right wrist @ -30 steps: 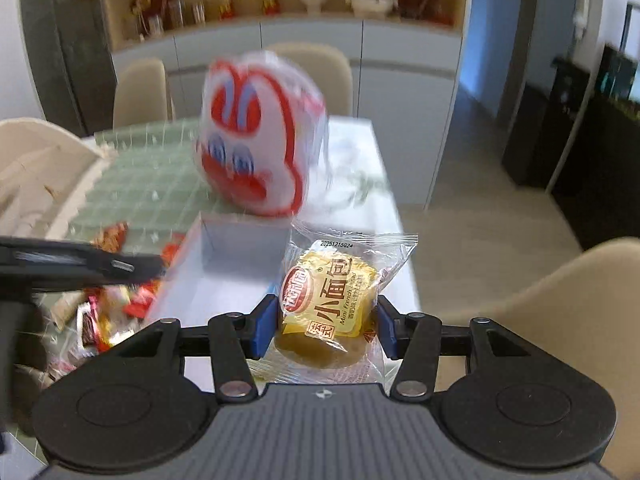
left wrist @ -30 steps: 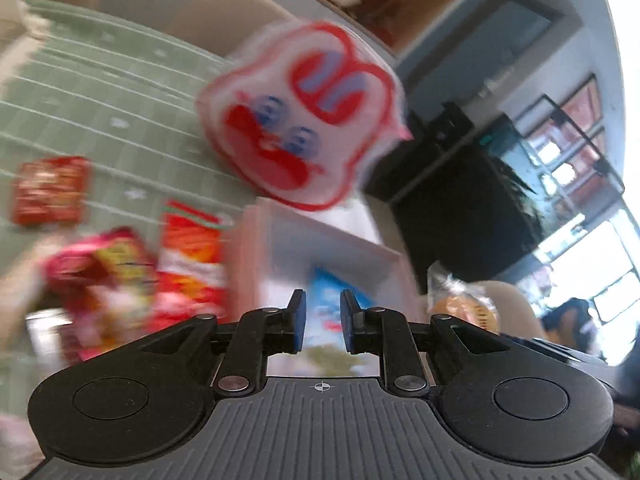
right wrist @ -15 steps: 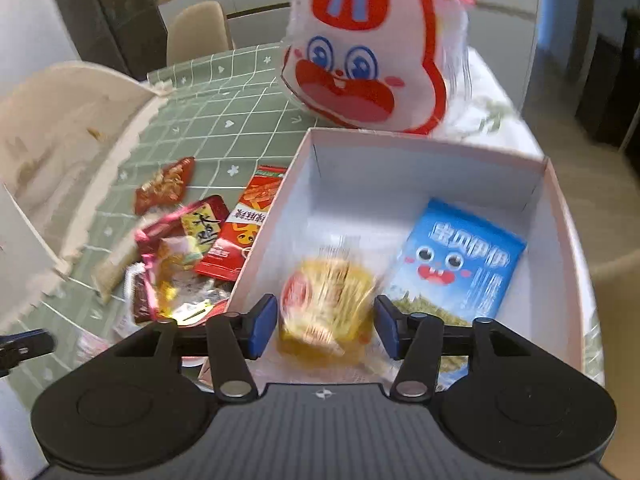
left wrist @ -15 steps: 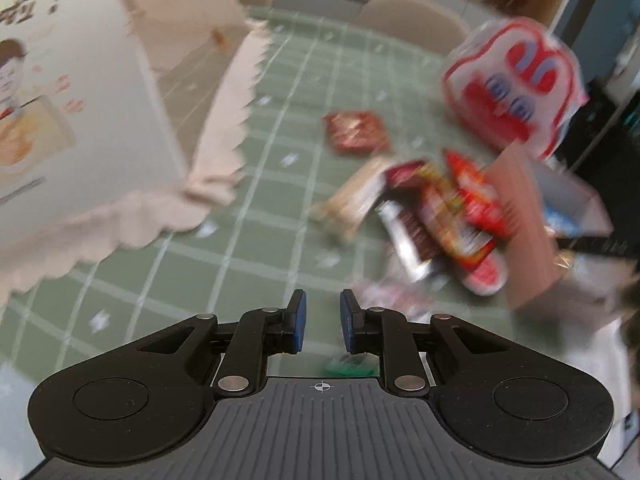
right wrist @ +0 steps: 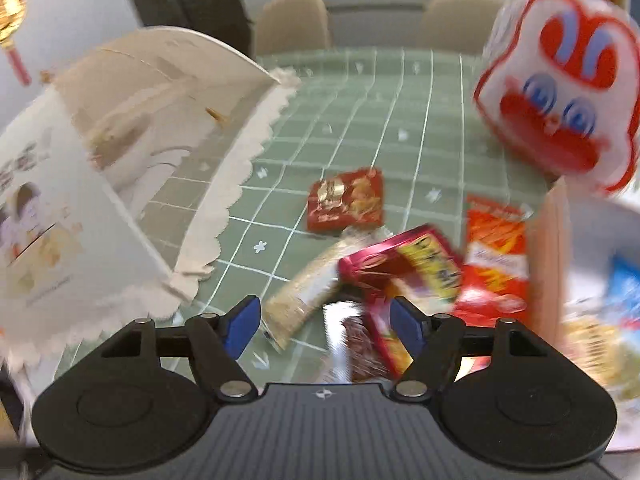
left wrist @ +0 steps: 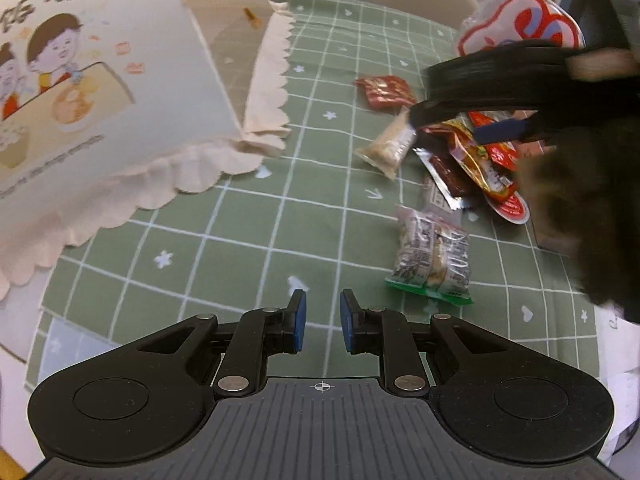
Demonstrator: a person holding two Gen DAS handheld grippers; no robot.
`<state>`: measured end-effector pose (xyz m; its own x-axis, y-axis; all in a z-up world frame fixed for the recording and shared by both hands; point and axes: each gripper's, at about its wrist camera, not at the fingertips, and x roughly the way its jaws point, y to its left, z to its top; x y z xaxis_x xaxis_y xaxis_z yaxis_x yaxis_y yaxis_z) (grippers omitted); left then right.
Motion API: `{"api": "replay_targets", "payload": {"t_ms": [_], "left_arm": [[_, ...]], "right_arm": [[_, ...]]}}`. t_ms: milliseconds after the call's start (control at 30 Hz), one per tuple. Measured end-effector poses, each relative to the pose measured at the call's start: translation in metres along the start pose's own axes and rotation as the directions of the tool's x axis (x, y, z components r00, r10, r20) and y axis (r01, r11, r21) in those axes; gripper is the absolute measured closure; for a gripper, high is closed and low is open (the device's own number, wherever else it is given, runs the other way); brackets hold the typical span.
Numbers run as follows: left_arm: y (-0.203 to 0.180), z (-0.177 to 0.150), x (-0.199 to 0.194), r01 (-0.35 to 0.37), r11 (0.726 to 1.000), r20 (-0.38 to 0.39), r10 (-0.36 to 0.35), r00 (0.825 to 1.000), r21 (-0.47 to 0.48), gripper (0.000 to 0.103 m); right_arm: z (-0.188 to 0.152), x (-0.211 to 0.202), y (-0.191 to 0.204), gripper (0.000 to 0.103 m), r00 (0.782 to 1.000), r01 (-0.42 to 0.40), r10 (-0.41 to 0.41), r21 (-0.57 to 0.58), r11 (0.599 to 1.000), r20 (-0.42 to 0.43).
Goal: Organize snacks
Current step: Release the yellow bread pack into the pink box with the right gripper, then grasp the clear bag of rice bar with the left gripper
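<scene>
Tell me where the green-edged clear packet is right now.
In the left wrist view, the green-edged clear packet lies on the green checked tablecloth, just ahead and right of the left gripper, nearer than the snack pile.

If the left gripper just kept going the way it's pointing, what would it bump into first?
Probably only the green checked tablecloth. Nothing lies between or straight ahead of the left gripper; the clear snack pack sits off to its right. Depth is hard to judge.
</scene>
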<state>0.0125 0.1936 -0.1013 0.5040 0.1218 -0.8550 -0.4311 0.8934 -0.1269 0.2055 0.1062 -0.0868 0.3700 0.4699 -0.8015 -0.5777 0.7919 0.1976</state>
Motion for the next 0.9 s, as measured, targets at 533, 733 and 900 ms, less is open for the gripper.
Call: {"api": "replay_targets", "payload": {"t_ms": [533, 733, 900], "left_arm": [[0.053, -0.004, -0.029, 0.040, 0.993, 0.002, -0.040, 0.999, -0.108, 0.082], [0.053, 0.001, -0.028, 0.068, 0.992, 0.004, -0.068, 0.998, -0.110, 0.082], [0.048, -0.002, -0.011, 0.134, 0.982, -0.027, -0.139, 0.990, -0.134, 0.082]], "right_arm": [[0.080, 0.133, 0.015, 0.018, 0.987, 0.145, -0.151, -0.102, 0.984, -0.047], [0.067, 0.118, 0.032, 0.035, 0.992, 0.096, -0.112, -0.205, 0.974, -0.067], [0.029, 0.079, 0.047, 0.036, 0.993, -0.035, 0.003, -0.271, 0.962, -0.121]]}}
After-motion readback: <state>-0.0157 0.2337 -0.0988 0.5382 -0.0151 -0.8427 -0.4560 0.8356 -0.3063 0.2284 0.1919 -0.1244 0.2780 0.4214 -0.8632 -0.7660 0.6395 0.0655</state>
